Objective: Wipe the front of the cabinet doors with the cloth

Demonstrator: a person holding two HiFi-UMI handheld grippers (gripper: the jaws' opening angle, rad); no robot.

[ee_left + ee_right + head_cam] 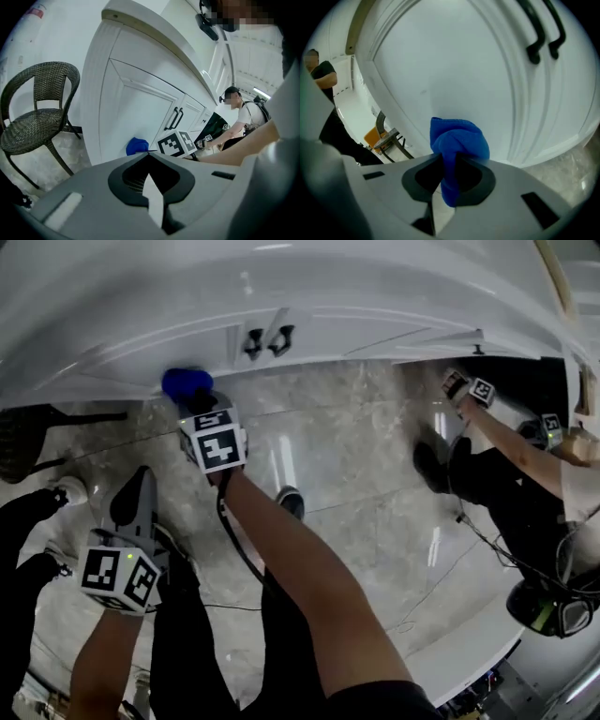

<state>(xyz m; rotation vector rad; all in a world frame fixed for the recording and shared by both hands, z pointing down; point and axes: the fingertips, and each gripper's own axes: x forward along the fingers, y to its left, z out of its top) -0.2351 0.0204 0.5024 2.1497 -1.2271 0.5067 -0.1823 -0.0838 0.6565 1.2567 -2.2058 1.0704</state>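
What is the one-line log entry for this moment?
right gripper: shut on blue cloth | cloth: against white cabinet door, near its bottom | left gripper: shut, empty, away from cabinet

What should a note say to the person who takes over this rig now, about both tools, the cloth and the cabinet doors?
Right tool: shut on the blue cloth, held against the lower panel of the cabinet door, left of the black handles.
Left tool: shut, empty, held back from the cabinet.
Done: cannot tell; the door shows no wiping marks.
Left: probably wipe across this panel, then the doors beyond the handles.
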